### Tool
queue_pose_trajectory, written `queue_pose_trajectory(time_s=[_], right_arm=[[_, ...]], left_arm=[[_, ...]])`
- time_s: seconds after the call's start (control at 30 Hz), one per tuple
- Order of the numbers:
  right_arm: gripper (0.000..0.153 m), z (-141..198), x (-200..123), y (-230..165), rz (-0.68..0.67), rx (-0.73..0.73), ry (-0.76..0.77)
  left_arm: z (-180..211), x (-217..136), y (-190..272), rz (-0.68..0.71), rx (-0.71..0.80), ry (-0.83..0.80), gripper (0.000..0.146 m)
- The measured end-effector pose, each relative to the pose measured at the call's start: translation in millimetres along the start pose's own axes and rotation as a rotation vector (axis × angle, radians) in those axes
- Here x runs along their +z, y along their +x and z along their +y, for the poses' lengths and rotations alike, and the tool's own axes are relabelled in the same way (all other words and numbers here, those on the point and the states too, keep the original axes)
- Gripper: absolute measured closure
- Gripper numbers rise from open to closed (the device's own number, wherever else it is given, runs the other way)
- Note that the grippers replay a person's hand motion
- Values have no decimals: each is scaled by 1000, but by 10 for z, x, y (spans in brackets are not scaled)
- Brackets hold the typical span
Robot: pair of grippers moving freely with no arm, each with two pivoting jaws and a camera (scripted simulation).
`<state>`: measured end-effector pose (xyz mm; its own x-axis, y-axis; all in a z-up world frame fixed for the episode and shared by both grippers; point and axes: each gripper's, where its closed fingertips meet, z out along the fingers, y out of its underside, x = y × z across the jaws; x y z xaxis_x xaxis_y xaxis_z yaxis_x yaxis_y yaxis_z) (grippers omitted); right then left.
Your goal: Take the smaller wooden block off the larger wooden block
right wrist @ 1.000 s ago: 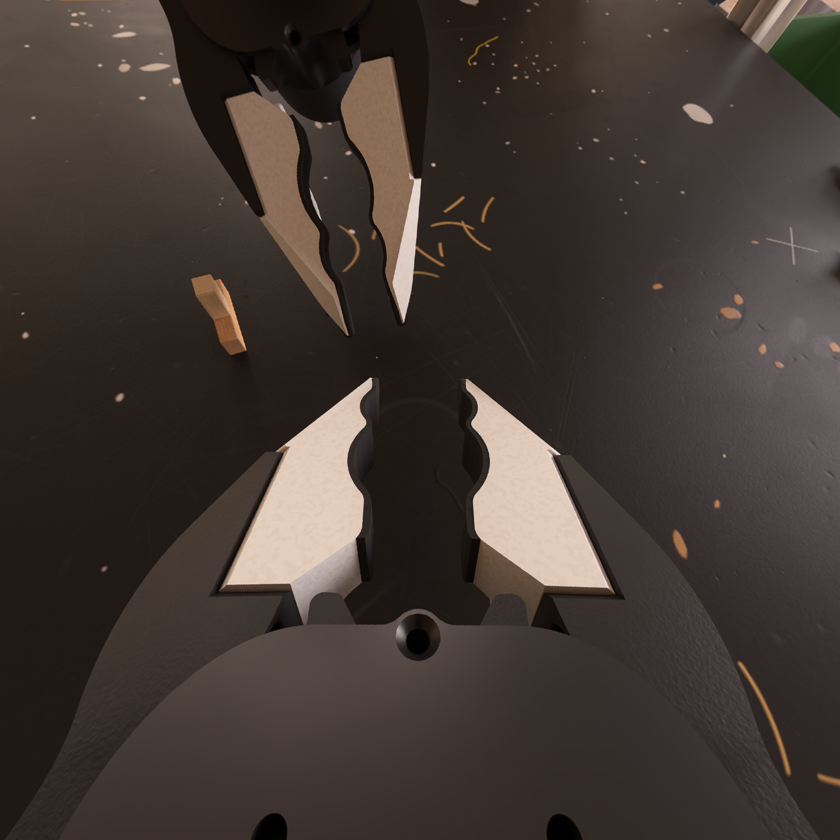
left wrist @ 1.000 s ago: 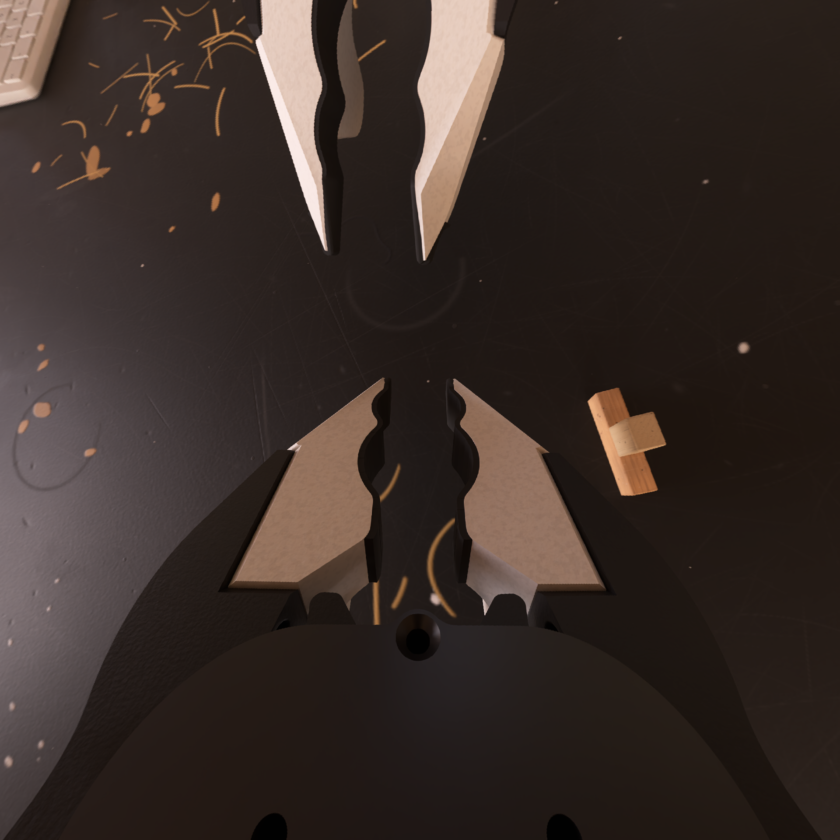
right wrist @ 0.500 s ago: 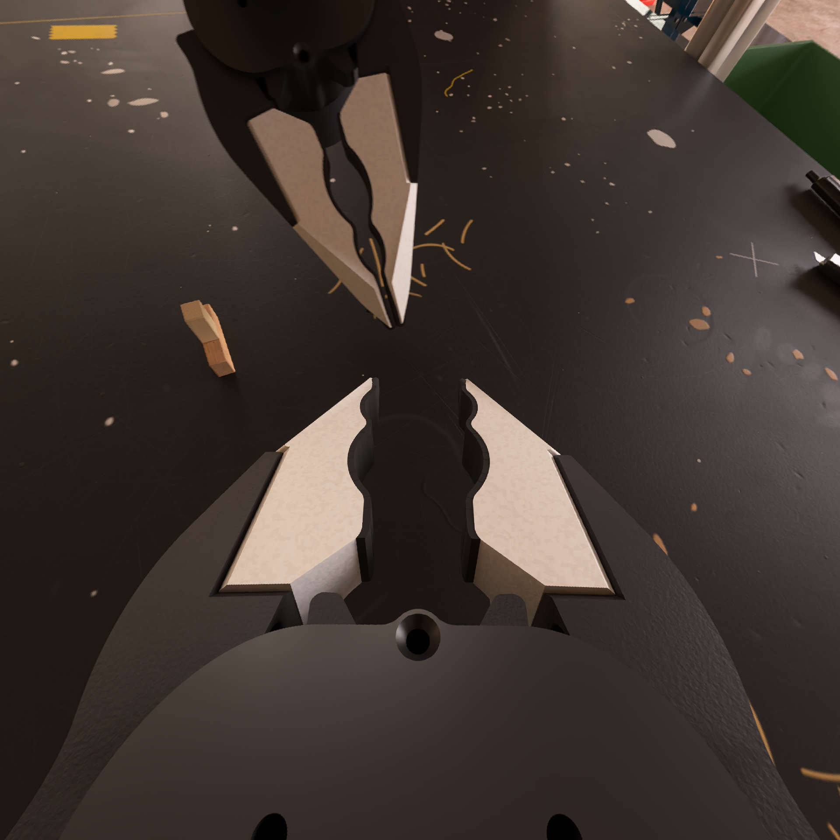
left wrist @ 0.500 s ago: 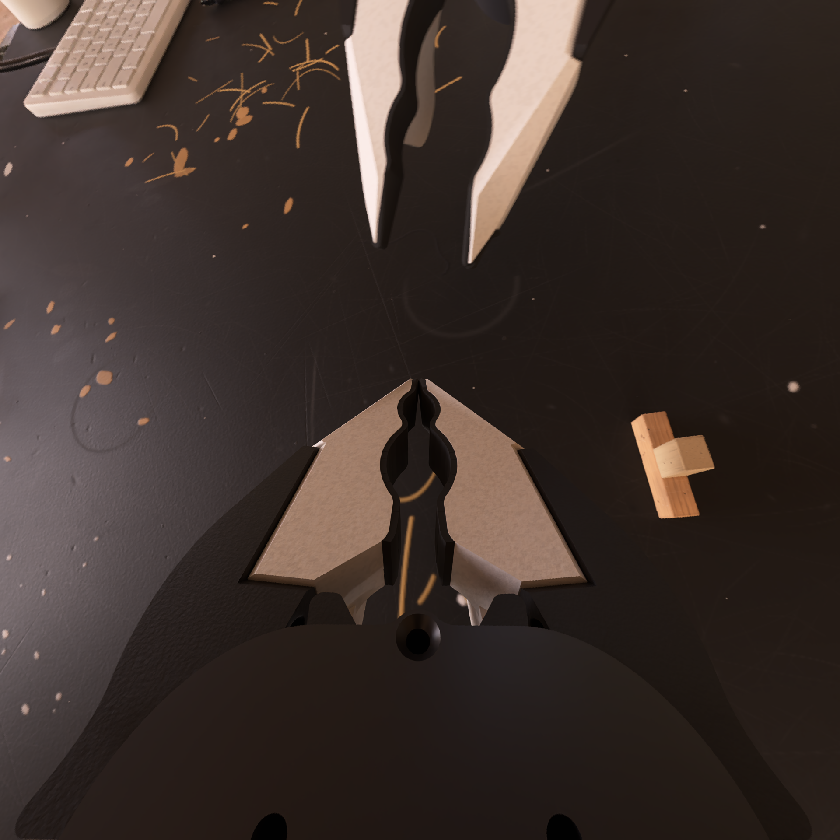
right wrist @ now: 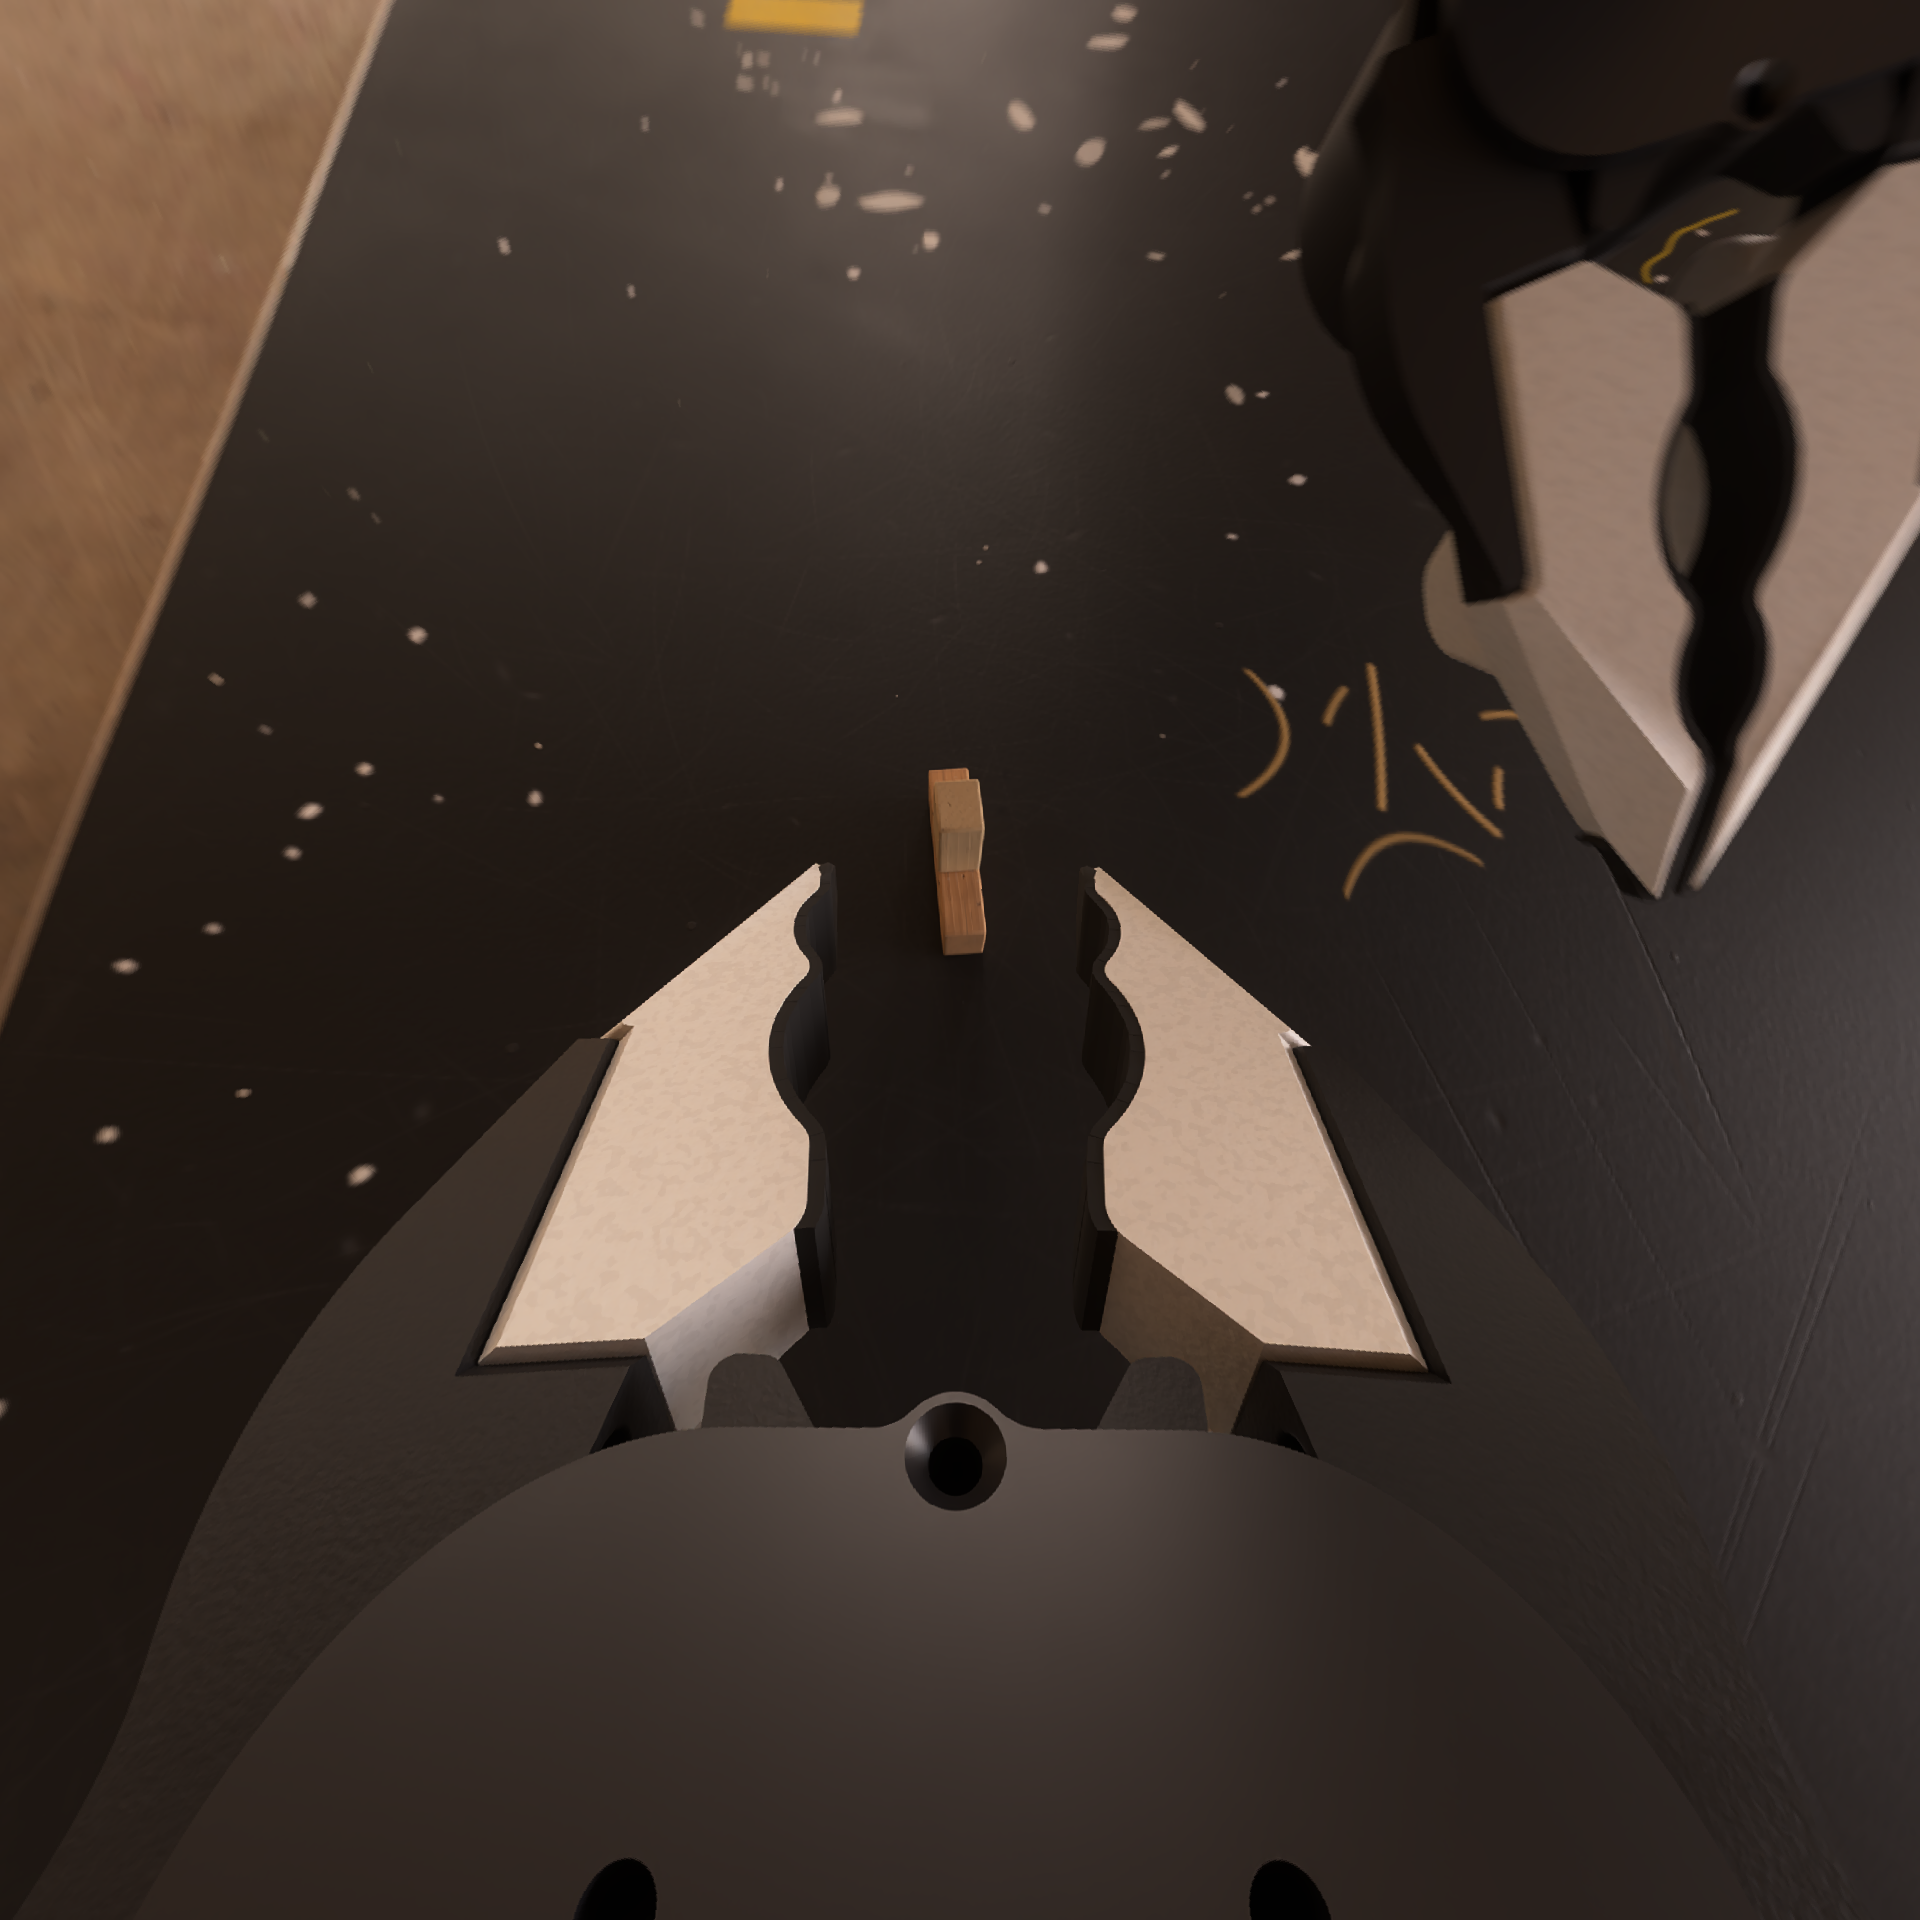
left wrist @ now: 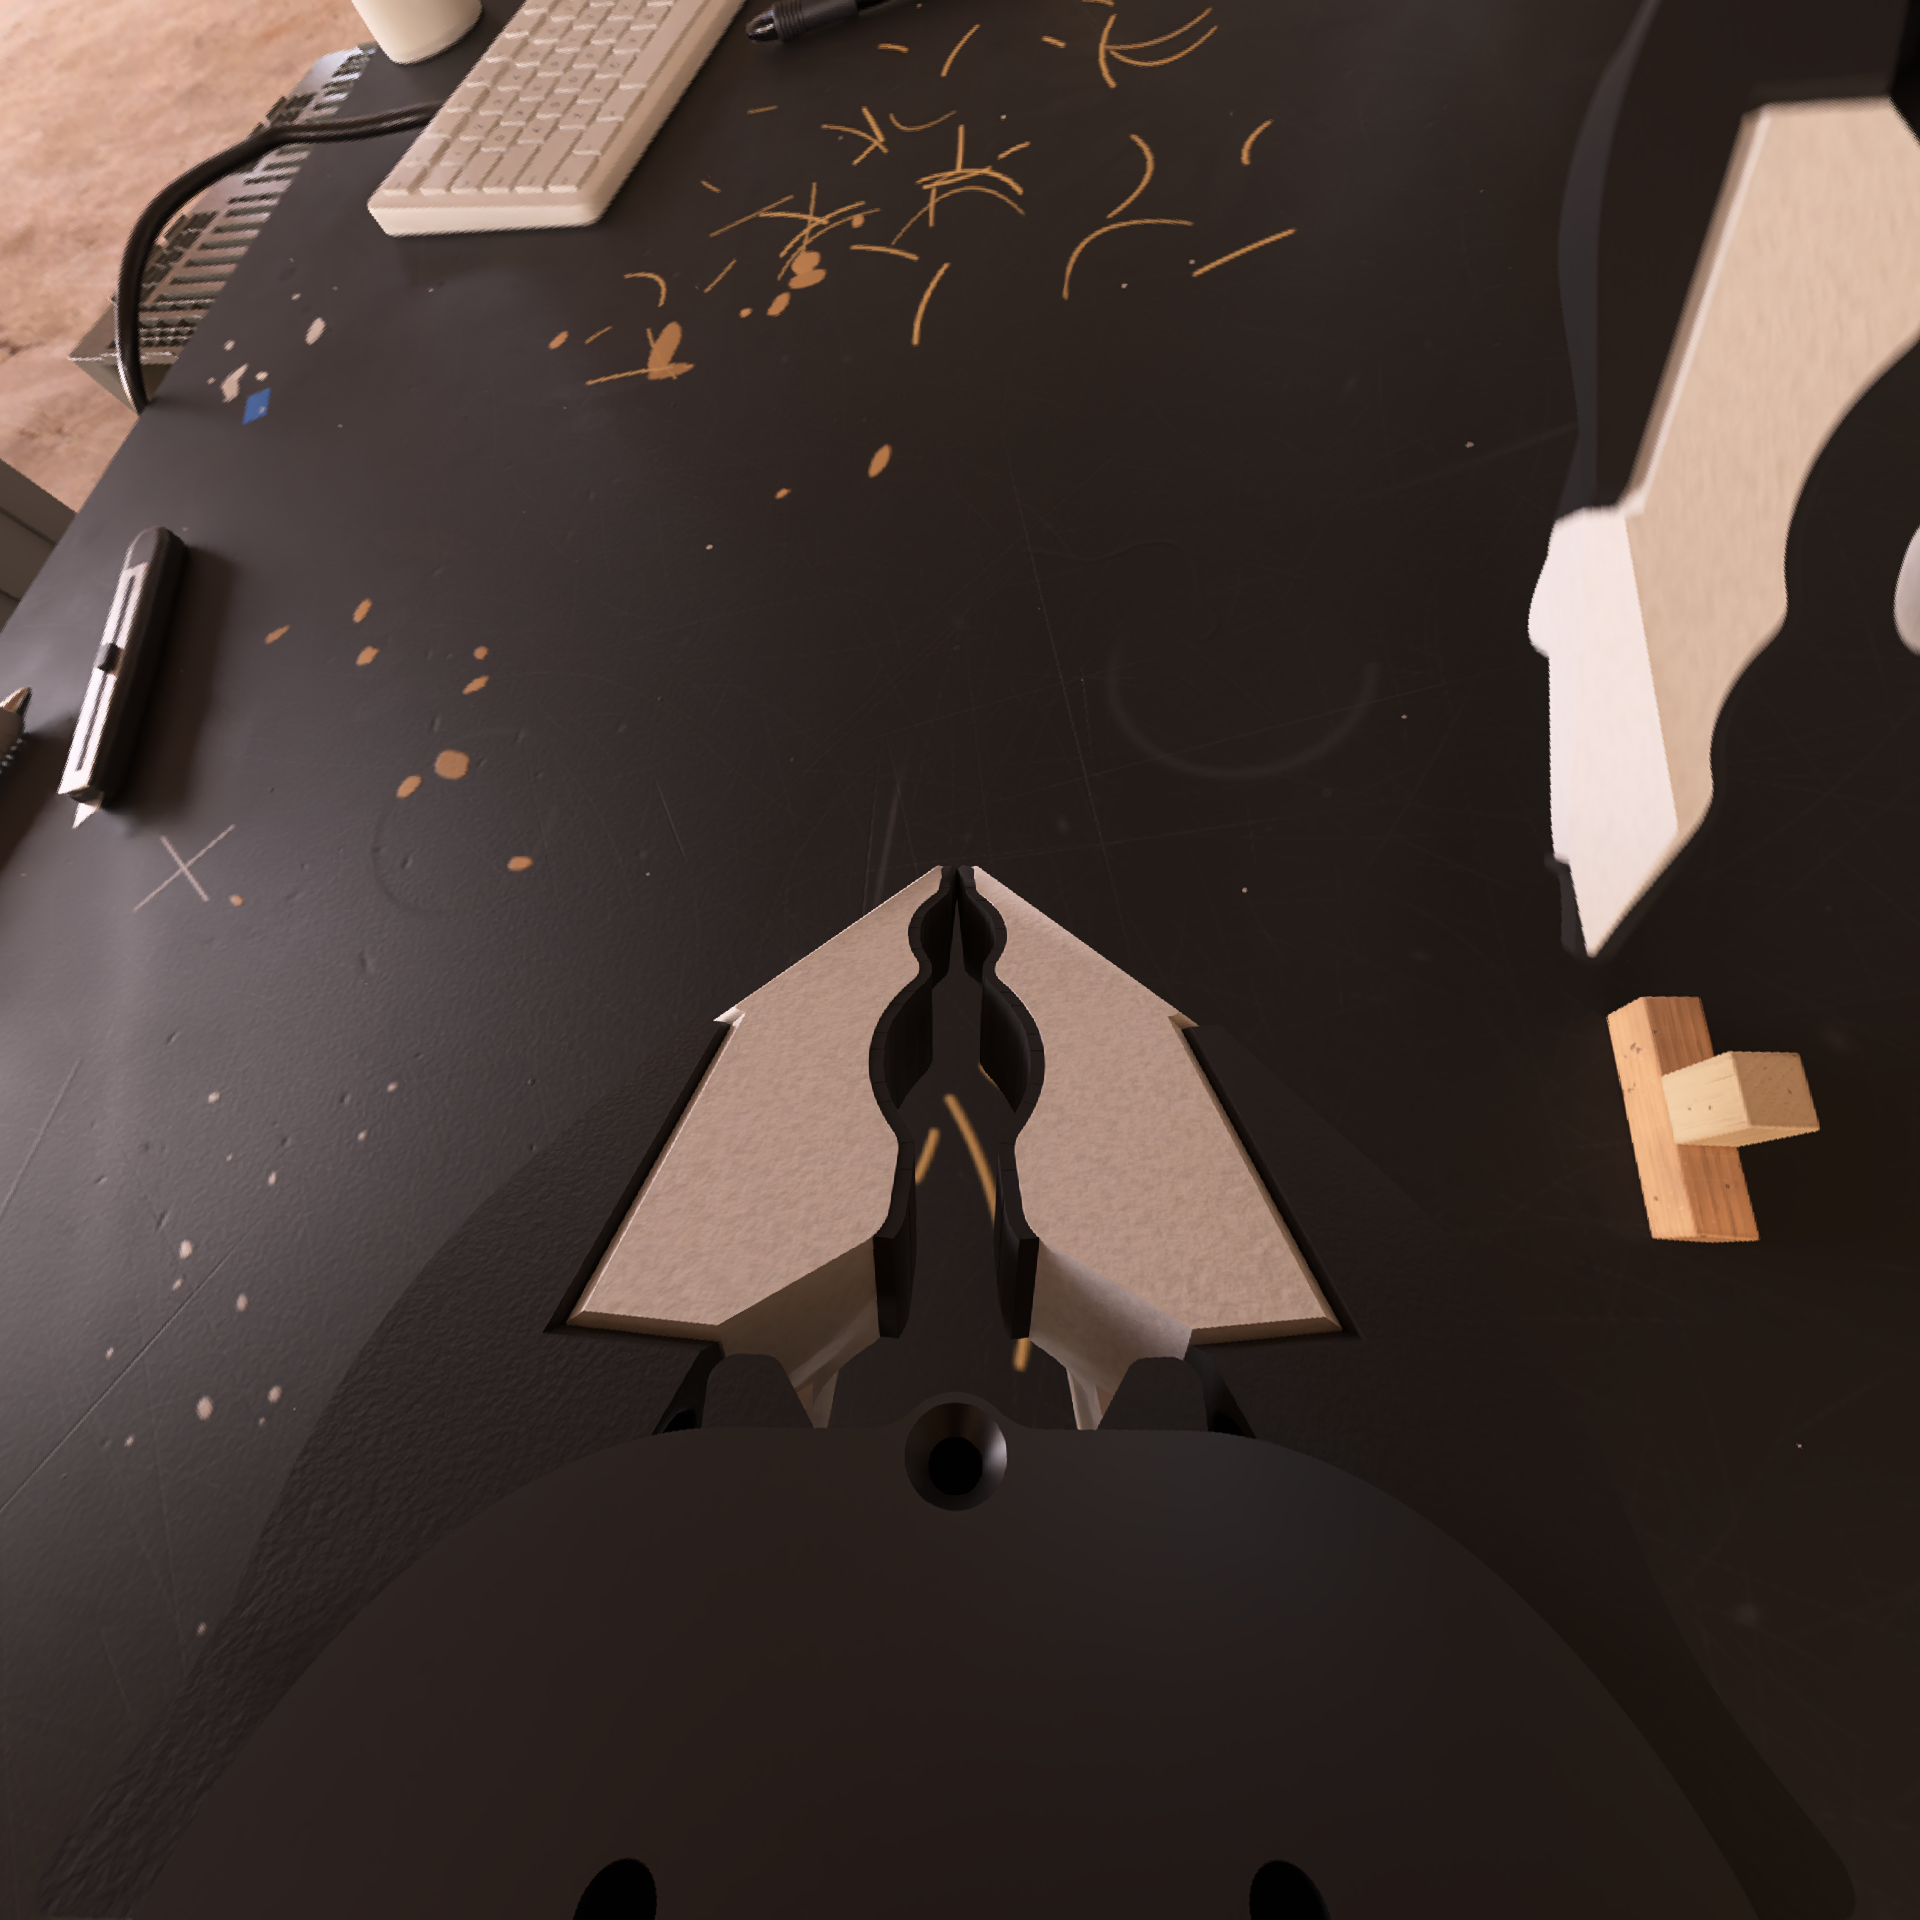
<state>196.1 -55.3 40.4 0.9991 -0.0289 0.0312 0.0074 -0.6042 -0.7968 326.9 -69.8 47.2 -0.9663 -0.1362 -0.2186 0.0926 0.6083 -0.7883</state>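
The larger wooden block [left wrist: 1688, 1174] lies flat on the black table, to the right of my left gripper [left wrist: 956, 873], which is shut and empty. The smaller, paler block [left wrist: 1745, 1096] sits across its middle and sticks out to the right. In the right wrist view the larger block [right wrist: 961, 920] and the smaller block [right wrist: 958, 831] on it lie just beyond my right gripper [right wrist: 956, 873], in line with the gap. The right gripper is open and empty, apart from the blocks. One right finger [left wrist: 1714, 520] shows above the blocks. The shut left gripper [right wrist: 1675, 888] hangs at the upper right.
A white keyboard [left wrist: 540, 114] and a black cable [left wrist: 177, 208] lie at the far left corner. A utility knife [left wrist: 120, 665] lies near the left edge. Wood shavings [left wrist: 935, 208] are scattered about. The table edge [right wrist: 208, 436] runs along the left of the right wrist view.
My left gripper has shut on nothing and pulled back. My right gripper has swung over to the blocks, which now lie straight ahead between its open fingertips.
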Motion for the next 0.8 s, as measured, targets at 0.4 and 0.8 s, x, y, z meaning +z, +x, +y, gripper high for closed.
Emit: queue_pose_trajectory(time_s=[0.4, 0.8], right_arm=[[144, -15, 255, 138, -14, -87, -96], [144, -64, -134, 644, 103, 49, -4]], left_arm=[[-71, -112, -126, -80, -11, 30, 145], [-85, -205, -315, -181, -57, 56, 140]])
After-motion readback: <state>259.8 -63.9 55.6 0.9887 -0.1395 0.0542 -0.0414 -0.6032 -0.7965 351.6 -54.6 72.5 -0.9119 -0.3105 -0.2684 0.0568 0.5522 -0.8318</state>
